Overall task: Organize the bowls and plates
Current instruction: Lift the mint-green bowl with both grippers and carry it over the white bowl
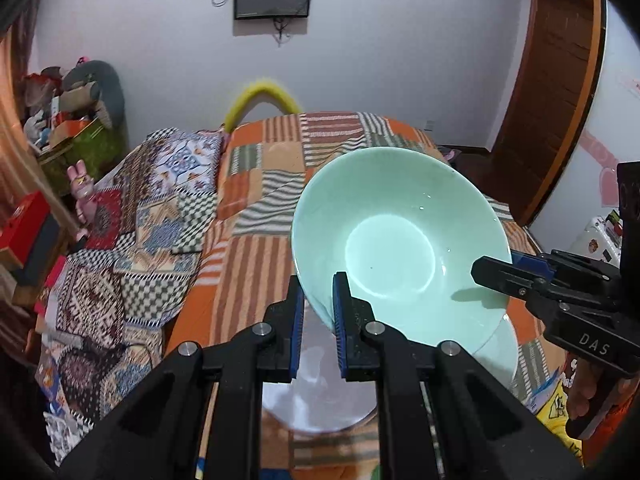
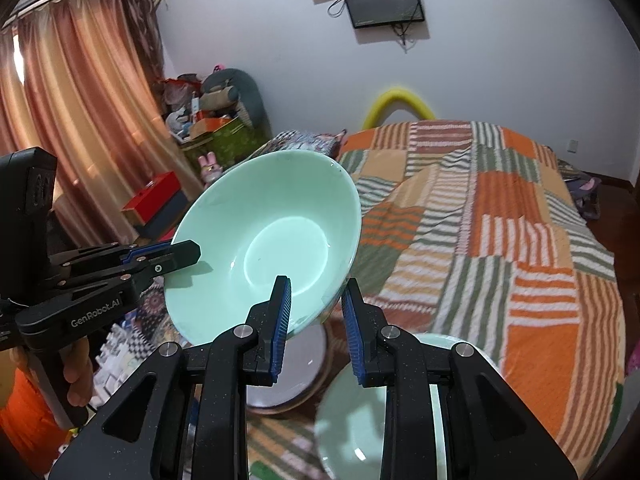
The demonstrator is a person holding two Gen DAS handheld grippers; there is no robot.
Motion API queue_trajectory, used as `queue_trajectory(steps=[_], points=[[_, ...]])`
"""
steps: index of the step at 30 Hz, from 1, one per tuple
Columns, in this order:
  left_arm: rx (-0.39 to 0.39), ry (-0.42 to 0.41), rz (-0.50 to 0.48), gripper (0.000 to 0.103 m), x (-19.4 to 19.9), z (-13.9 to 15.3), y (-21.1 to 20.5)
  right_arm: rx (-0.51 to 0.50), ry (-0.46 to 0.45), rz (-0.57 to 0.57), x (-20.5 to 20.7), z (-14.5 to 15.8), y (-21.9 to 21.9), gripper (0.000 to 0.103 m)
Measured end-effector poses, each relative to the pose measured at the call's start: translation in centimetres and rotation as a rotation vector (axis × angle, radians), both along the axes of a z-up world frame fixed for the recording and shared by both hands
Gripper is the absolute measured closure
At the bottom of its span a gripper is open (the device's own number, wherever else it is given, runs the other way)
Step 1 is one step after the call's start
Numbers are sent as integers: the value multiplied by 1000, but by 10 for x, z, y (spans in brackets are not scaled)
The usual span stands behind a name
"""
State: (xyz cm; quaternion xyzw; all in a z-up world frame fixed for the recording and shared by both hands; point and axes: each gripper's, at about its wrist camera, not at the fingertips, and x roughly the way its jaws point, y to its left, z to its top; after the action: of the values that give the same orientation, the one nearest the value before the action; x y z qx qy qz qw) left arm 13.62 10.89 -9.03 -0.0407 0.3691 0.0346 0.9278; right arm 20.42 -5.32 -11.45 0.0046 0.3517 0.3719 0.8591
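Both tools are on one mint-green bowl [image 1: 400,248], lifted clear above the bed [image 1: 256,184] and tipped so its hollow faces the cameras. The left tool [image 1: 318,304] has its blue pads pinched tight on the rim at the bowl's 7 o'clock edge in the left wrist view, wall sandwiched between them. The right tool [image 2: 316,308] grips the opposite rim, at the bowl's 5 o'clock edge in the right wrist view, jaws closed narrowly on the wall. In the left view that same right tool reaches in from 3 o'clock. Under the bowl sits a white plate [image 1: 320,400] on the striped patchwork quilt [image 2: 500,240]; another pale green dish [image 2: 360,420] lies at 6 o'clock in the right view. A hand [image 2: 78,372] holds the left tool's handle.
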Motion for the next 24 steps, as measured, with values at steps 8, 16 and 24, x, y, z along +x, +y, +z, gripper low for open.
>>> queue_trajectory(steps=[8, 16, 24], points=[[-26, 56, 40, 90, -14, -28, 20, -30, 41, 31, -11, -24, 20, 79], [-49, 132, 69, 90, -18, -66, 34, -73, 100, 57, -17, -52, 35, 79], [-92, 195, 96, 90, -19, -101, 42, -119, 138, 73, -21, -74, 47, 79]])
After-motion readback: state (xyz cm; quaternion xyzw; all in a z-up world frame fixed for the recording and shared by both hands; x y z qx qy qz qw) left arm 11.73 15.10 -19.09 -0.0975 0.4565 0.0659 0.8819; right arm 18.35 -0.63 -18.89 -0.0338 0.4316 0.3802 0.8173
